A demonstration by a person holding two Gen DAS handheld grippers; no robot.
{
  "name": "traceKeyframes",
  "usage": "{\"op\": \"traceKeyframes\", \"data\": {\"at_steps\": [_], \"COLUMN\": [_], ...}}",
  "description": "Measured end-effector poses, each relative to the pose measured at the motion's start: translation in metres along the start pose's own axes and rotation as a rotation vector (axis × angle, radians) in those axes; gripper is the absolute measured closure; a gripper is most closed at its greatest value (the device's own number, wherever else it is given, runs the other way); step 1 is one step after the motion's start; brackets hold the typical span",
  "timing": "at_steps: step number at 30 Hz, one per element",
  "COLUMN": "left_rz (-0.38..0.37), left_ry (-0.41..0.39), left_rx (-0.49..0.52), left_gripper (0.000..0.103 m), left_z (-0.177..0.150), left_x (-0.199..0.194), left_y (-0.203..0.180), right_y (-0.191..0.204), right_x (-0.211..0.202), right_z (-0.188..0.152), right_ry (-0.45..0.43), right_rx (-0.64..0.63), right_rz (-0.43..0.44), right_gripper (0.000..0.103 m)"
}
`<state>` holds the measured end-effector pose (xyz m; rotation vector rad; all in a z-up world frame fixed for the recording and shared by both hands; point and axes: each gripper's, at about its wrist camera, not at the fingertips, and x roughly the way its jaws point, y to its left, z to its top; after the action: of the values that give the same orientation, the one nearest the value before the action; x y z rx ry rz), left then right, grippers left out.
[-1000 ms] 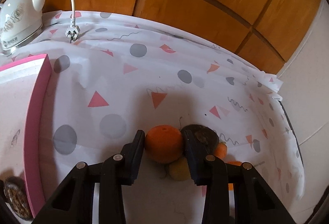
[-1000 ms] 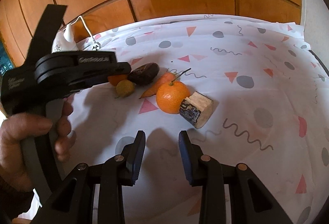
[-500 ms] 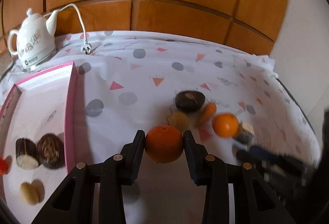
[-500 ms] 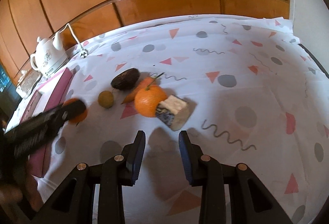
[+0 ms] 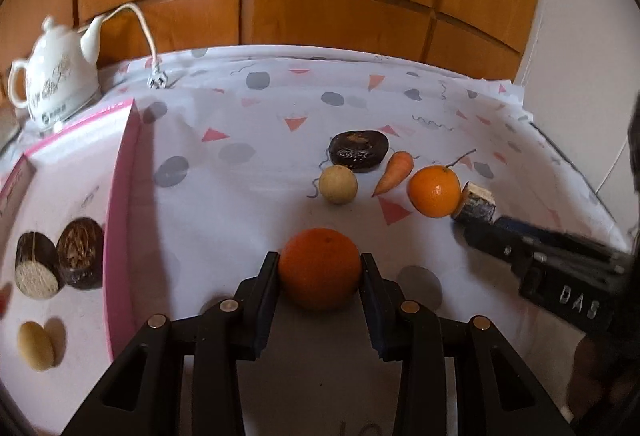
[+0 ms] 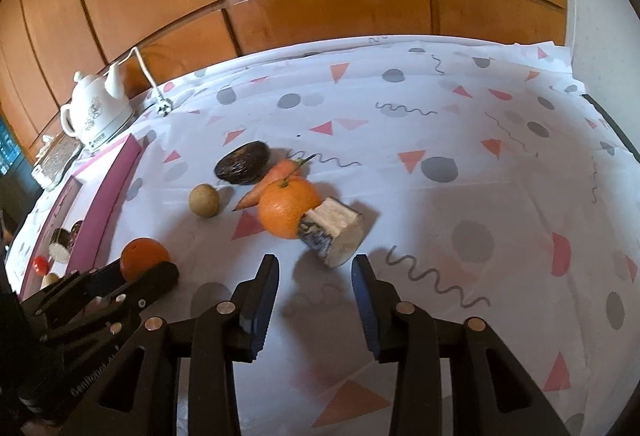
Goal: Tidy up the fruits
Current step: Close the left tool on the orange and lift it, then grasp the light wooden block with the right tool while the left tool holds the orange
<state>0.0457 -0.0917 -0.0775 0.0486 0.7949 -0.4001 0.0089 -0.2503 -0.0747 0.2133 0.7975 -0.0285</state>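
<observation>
Your left gripper point(image 5: 320, 268) clamps the orange point(image 5: 319, 268); your right gripper point(image 6: 314, 272), jaws just widening, holds nothing.

Soft daylight, panel glare, fisheye warp

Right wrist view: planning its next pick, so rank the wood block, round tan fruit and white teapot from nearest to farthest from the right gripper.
1. wood block, just ahead of the right gripper.
2. round tan fruit, farther left.
3. white teapot, far back left.
</observation>
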Motion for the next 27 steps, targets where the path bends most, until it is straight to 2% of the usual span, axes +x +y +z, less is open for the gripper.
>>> {"op": "traceKeyframes", "data": {"at_steps": [4, 15, 18, 27], "left_rz": [0.005, 0.024, 0.027, 0.039], "left_ry": [-0.004, -0.035, -0.039, -0.047], "left_rx": [0.002, 0.027, 0.029, 0.039], "left_gripper": [0.064, 0.064, 0.064, 0.064], "left_z": [0.0, -0.005, -0.005, -0.006], "left_x": [0.003, 0.004, 0.004, 0.004], "left_y": [0.001, -0.002, -0.003, -0.005], "right_y": [-0.003, 0.0, -0.003, -0.004], "right_x": [0.006, 0.019, 0.019, 0.015], "right_z": [0.007, 0.017, 0.014, 0.006], "right_ry": [0.001, -0.018, -0.032, -0.064], "right_rx": [-0.026, -0.146, -0.147, -0.108], "right_rz": [-0.012, -0.006, 0.021, 0.002], "right_gripper": [0.054, 0.054, 0.064, 0.064]}}
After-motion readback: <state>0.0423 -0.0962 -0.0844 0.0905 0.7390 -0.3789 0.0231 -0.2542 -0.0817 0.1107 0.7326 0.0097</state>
